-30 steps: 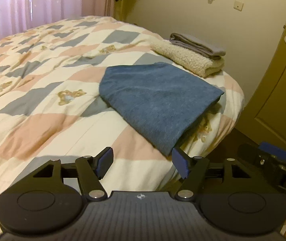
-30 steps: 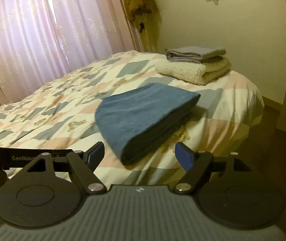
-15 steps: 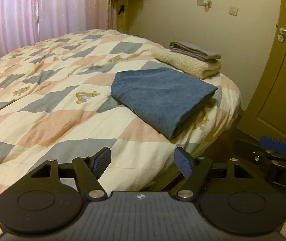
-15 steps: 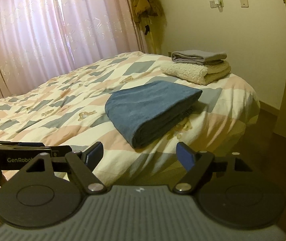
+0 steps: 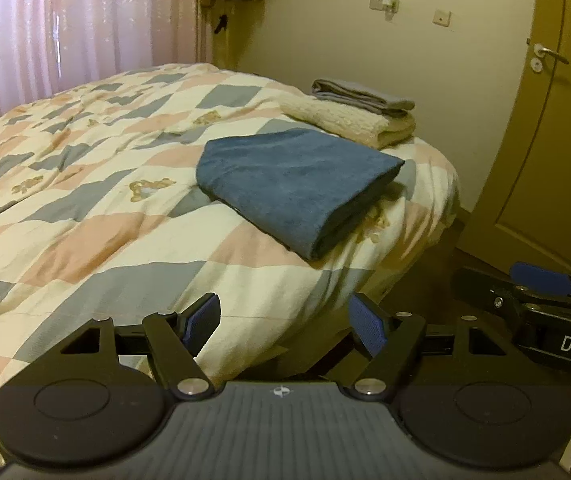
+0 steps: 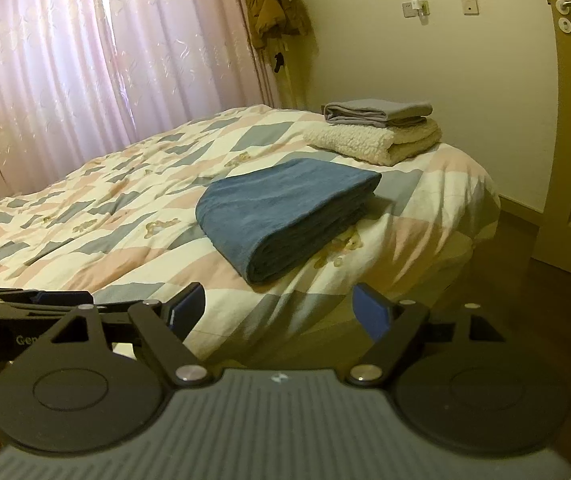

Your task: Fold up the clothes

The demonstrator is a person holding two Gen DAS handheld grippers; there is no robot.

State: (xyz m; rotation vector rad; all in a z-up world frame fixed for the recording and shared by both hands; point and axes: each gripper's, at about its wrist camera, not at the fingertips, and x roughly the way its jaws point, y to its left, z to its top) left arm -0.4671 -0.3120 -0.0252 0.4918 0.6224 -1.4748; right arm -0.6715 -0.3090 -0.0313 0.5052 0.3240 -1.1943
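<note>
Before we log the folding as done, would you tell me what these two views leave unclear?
- What kind of garment the folded blue cloth is: folding hides its shape in both views.
- The underside layers of the cream fleece and grey piece: stacked, far off.
- The bed's near left side: cut off by the frame edge and the left claw.
- The floor beside the bed: dark in the right wrist view.

Black gripper [image 5: 284, 317] linkages, blue ribbed pads [image 5: 367, 322], silver screws.

Open quilt [image 5: 85, 208] left of blue folded cloth [image 5: 293, 184]; towel stack [image 5: 361, 116] blocks far corner.
</note>
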